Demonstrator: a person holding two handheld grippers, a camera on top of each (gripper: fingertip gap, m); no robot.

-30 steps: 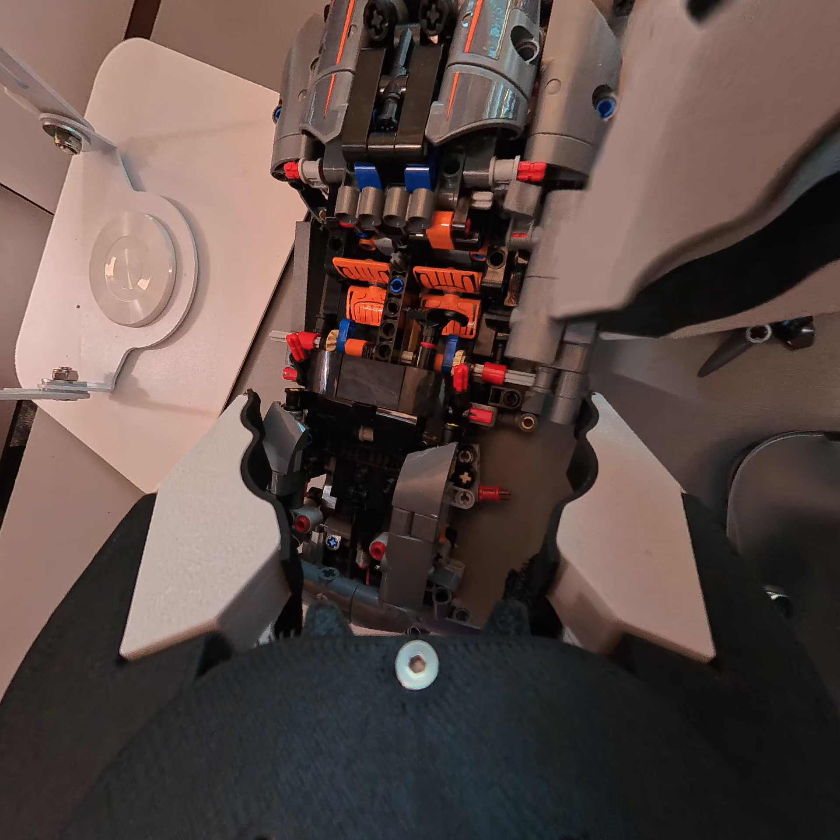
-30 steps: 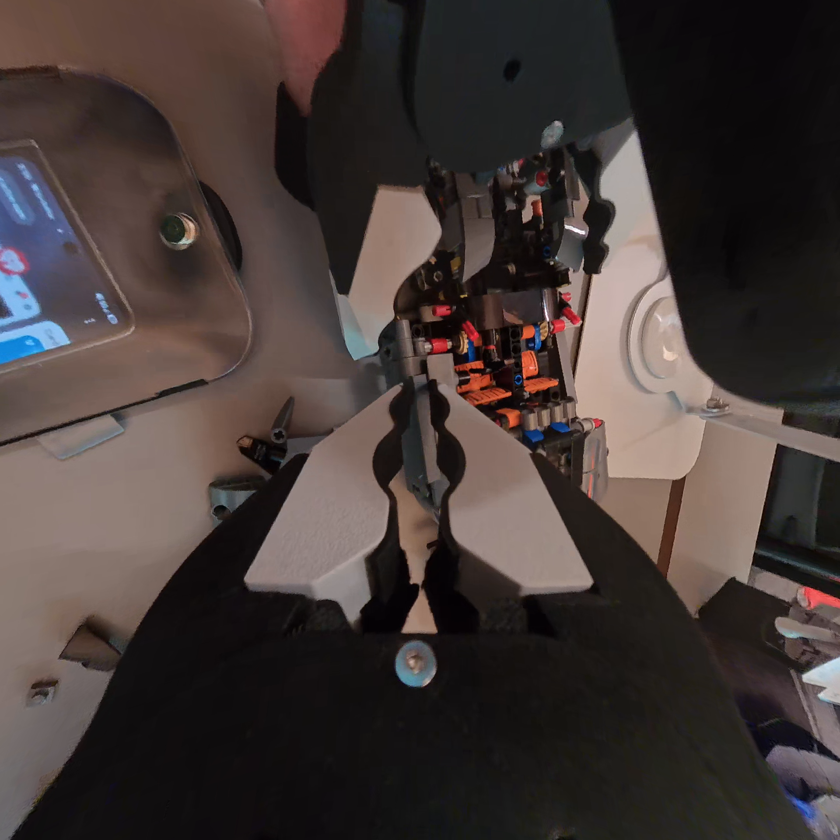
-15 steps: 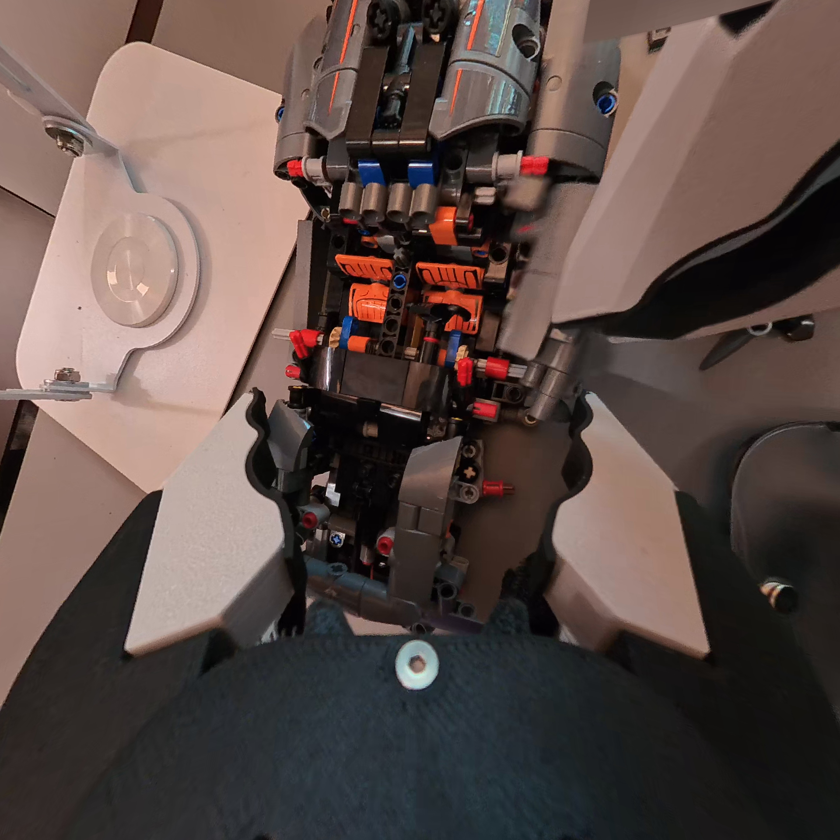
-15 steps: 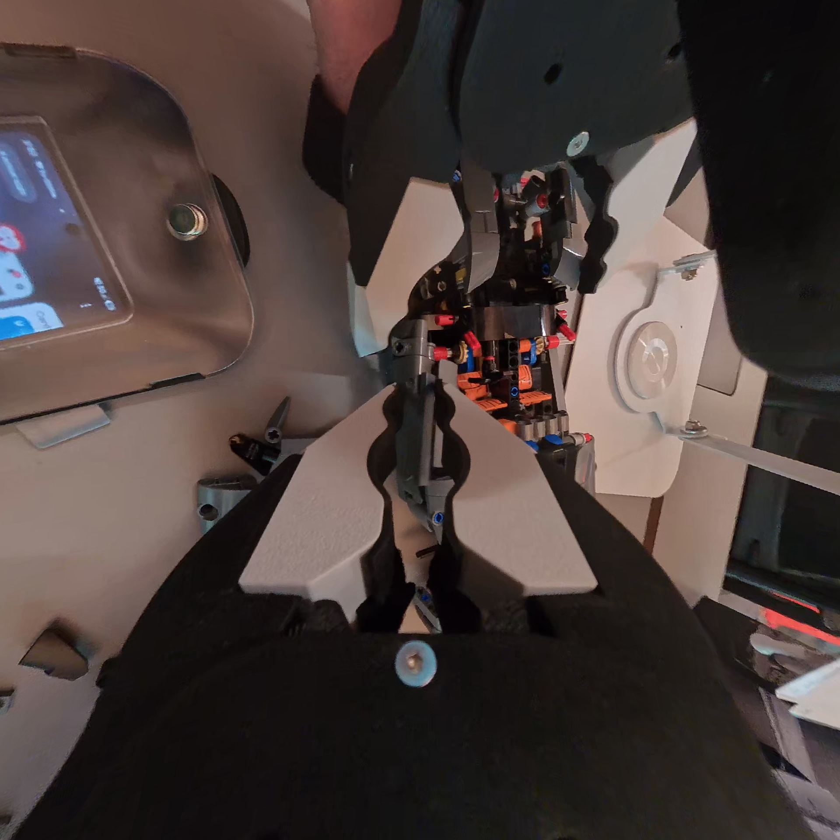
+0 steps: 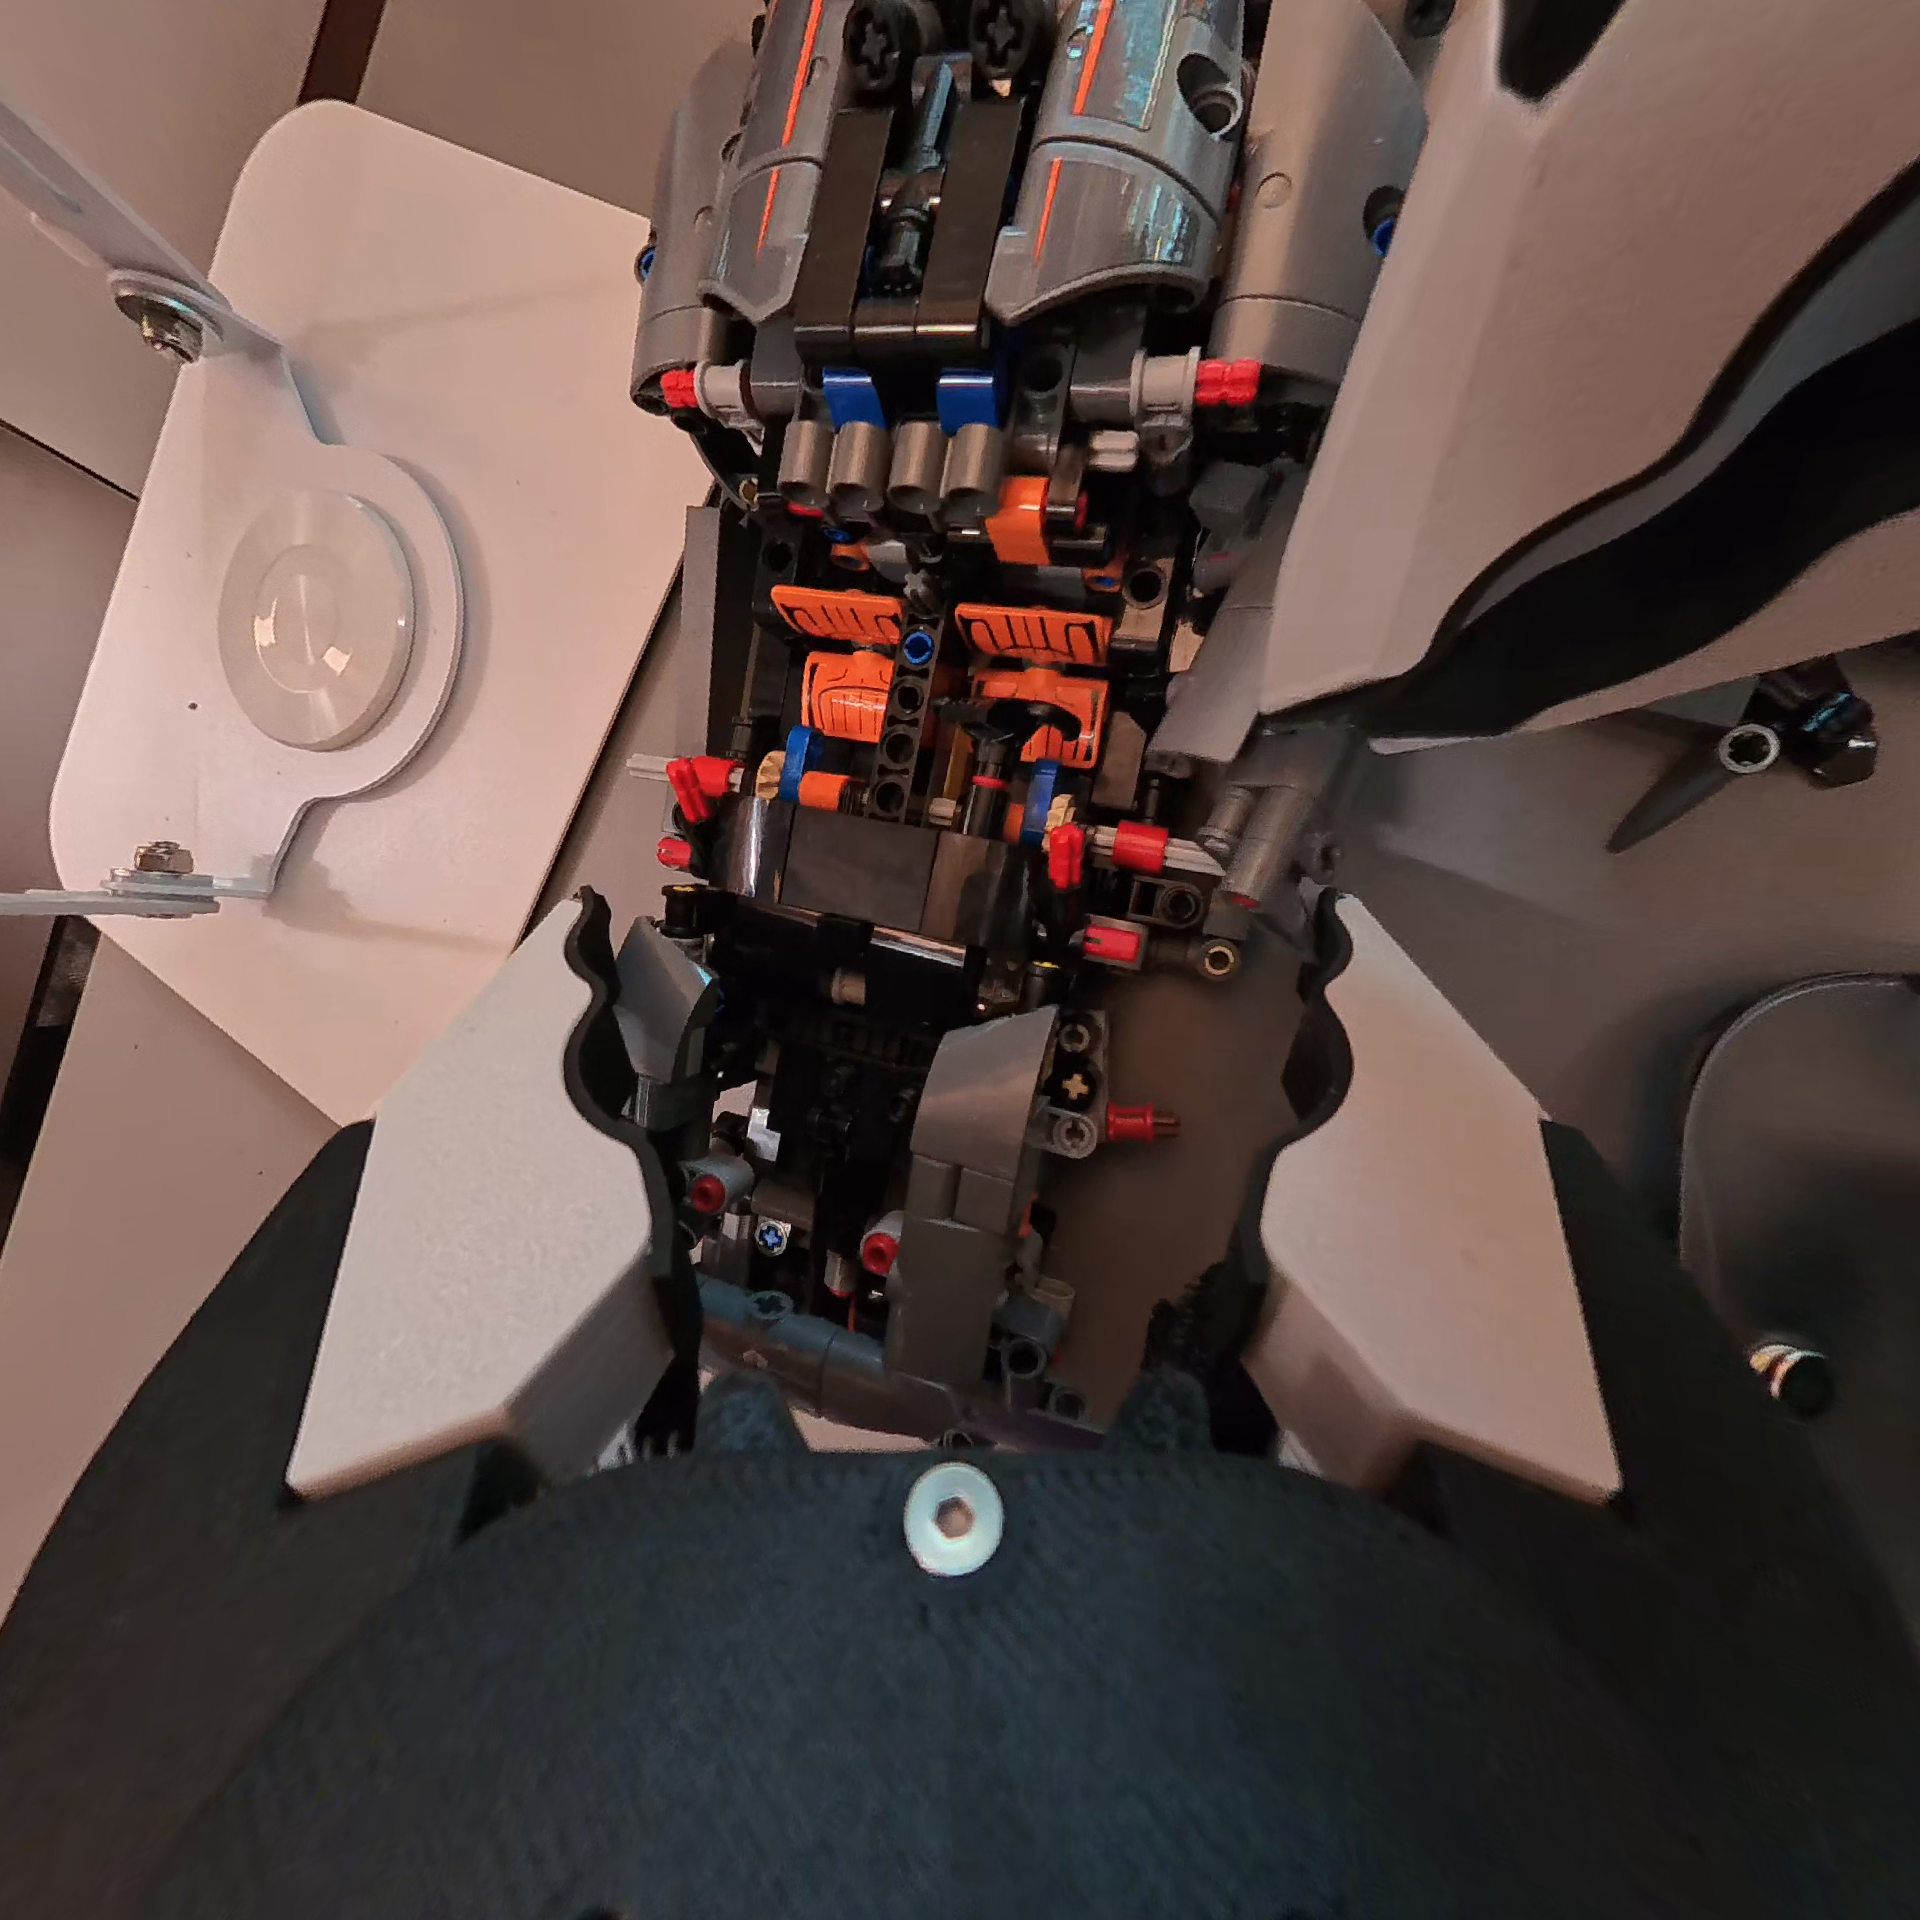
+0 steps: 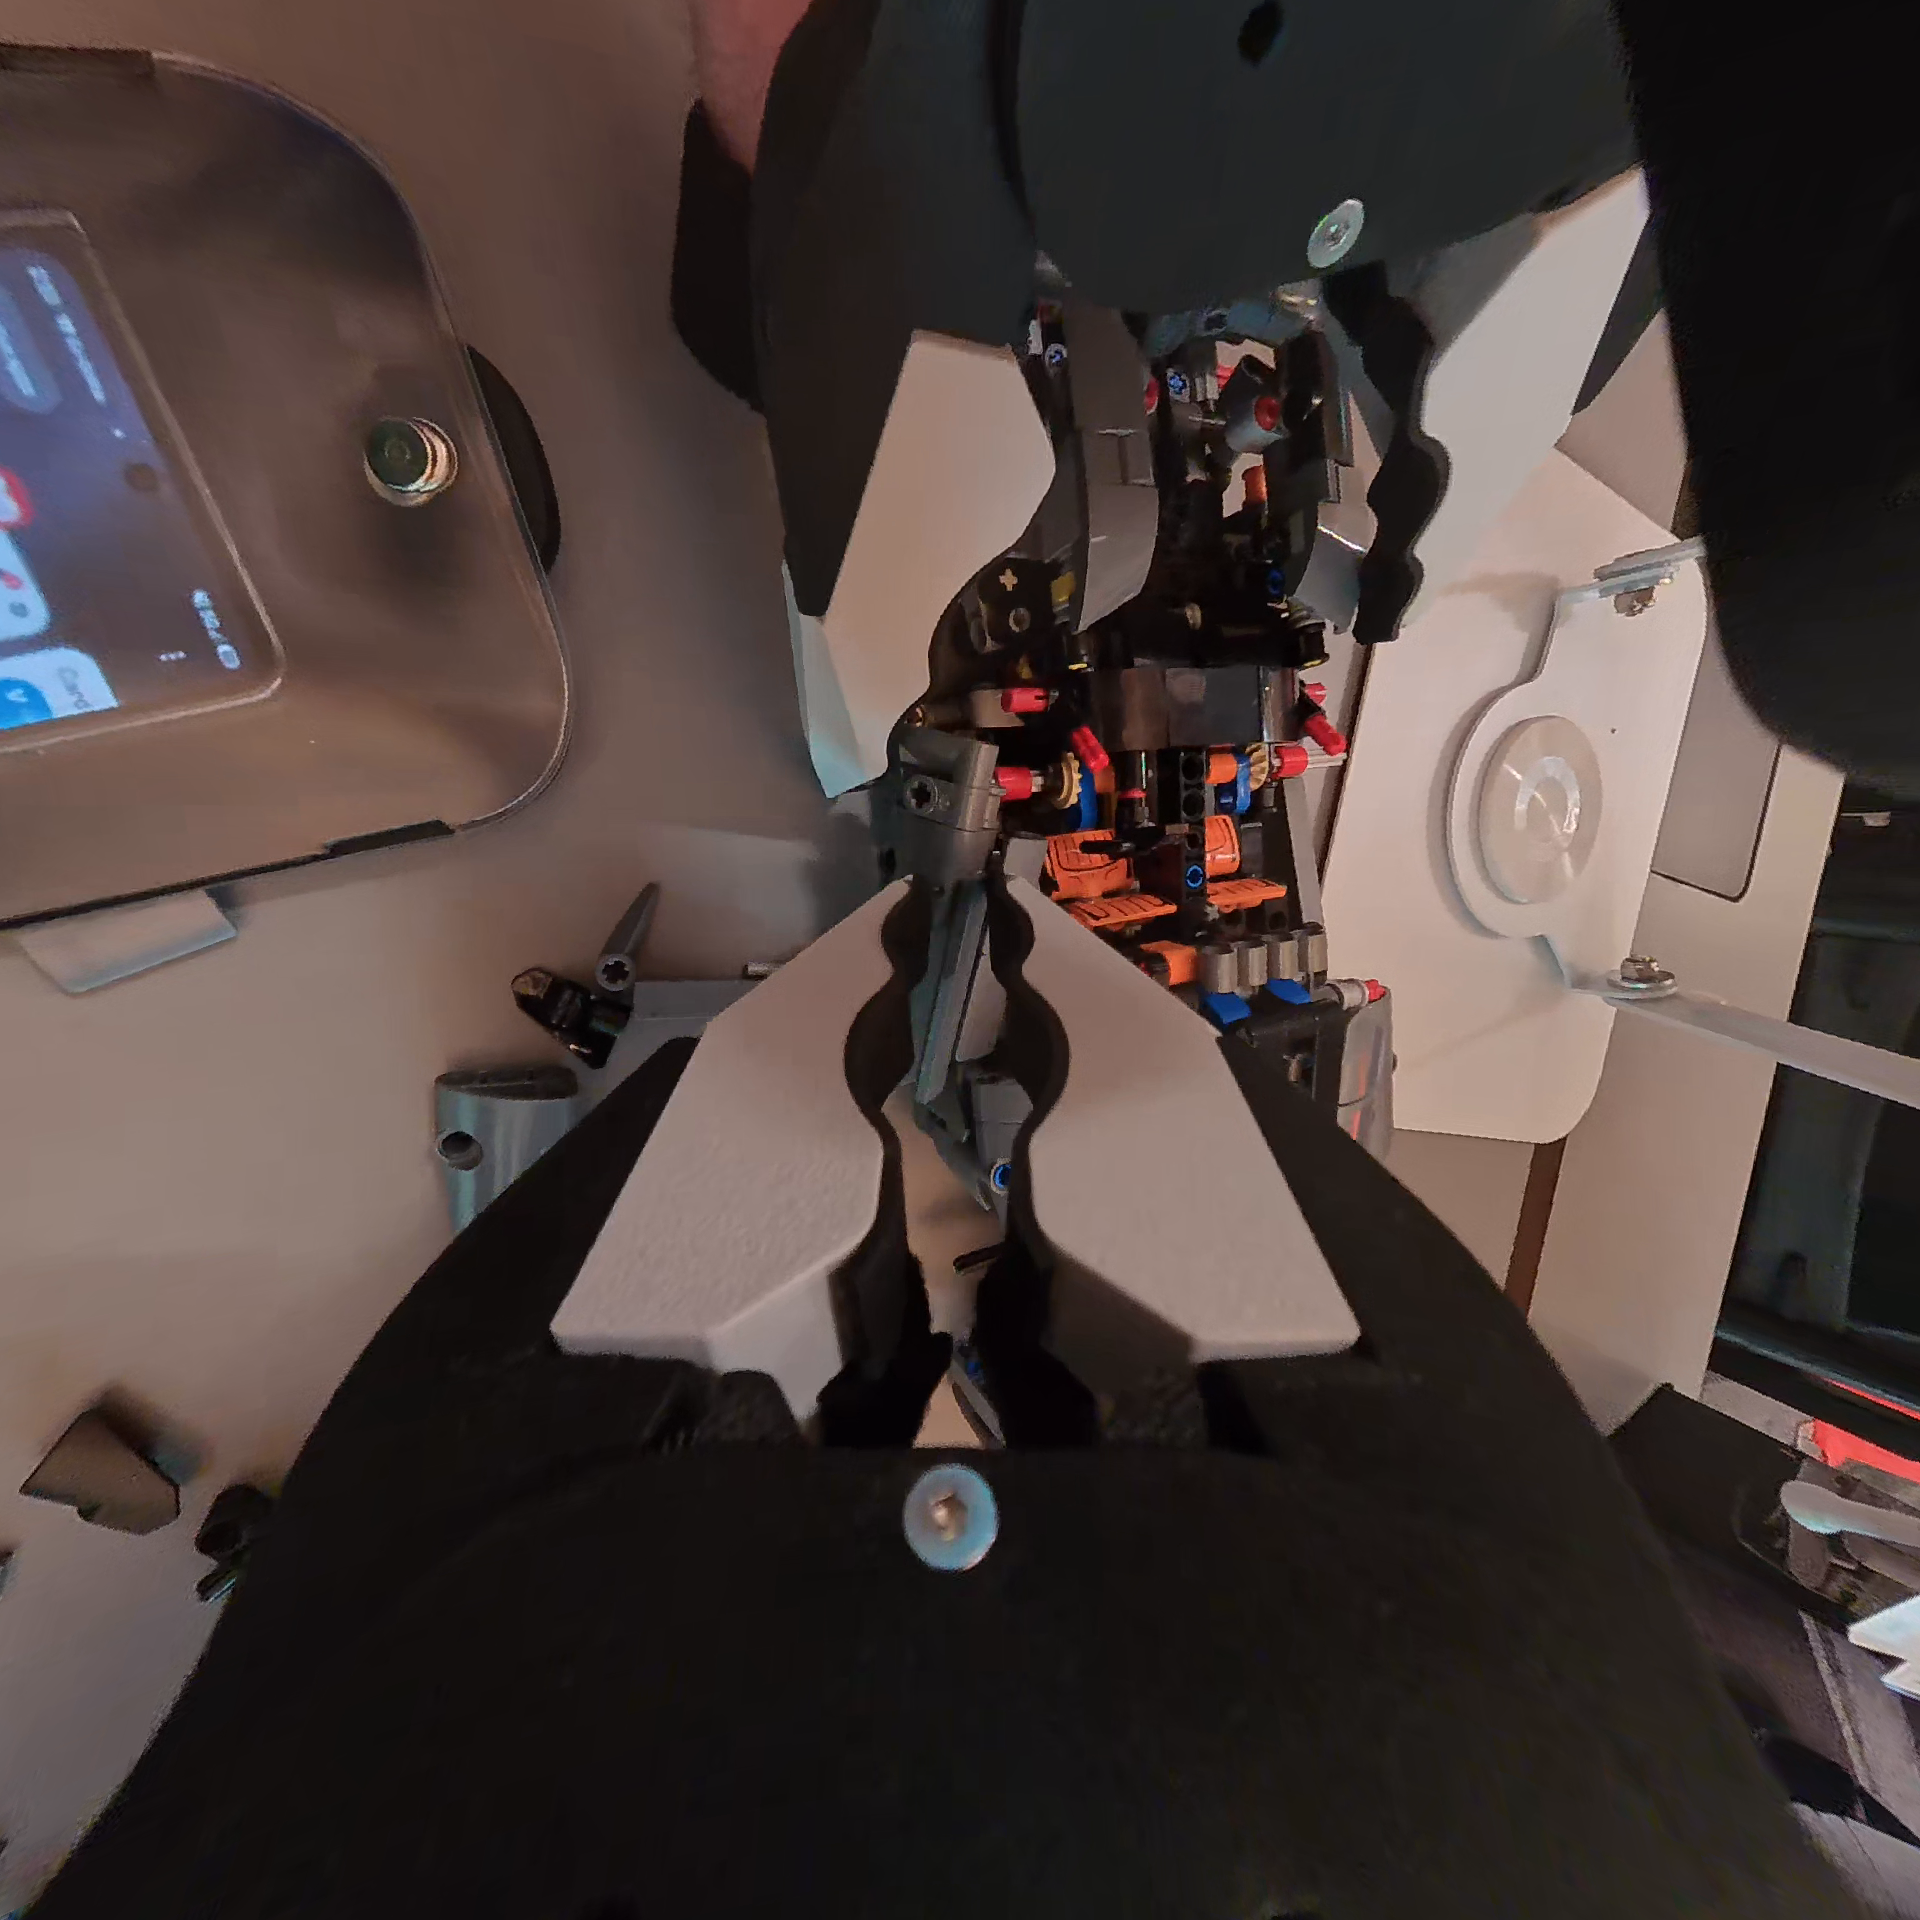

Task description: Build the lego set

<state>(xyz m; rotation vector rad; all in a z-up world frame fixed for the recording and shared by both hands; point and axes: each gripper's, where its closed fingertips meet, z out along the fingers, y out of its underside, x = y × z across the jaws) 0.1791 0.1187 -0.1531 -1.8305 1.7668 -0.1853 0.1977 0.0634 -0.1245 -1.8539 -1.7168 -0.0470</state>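
A grey, black and orange lego car (image 5: 935, 644) lies lengthwise between the fingers of my left gripper (image 5: 961, 914), which is shut on the car's near end. My right gripper (image 6: 961, 904) is shut on a long grey panel piece (image 6: 951, 987). The far end of the panel touches the car's side (image 6: 1174, 800) beside a red pin. In the left wrist view the right gripper (image 5: 1558, 468) comes in from the upper right, with the panel (image 5: 1257, 821) against the car's right flank. In the right wrist view the left gripper (image 6: 1112, 623) grips the car from the top.
A white plate with a round clear disc (image 5: 312, 613) lies left of the car. Loose pieces lie on the table: a grey spike with a black connector (image 6: 603, 977), a grey curved panel (image 6: 488, 1122) and a dark piece (image 6: 94, 1475). A screen in a clear holder (image 6: 156, 520) stands nearby.
My right gripper has moved closer to the car with the panel, so the left gripper looks larger in its view. The left gripper's hold on the car is unchanged.
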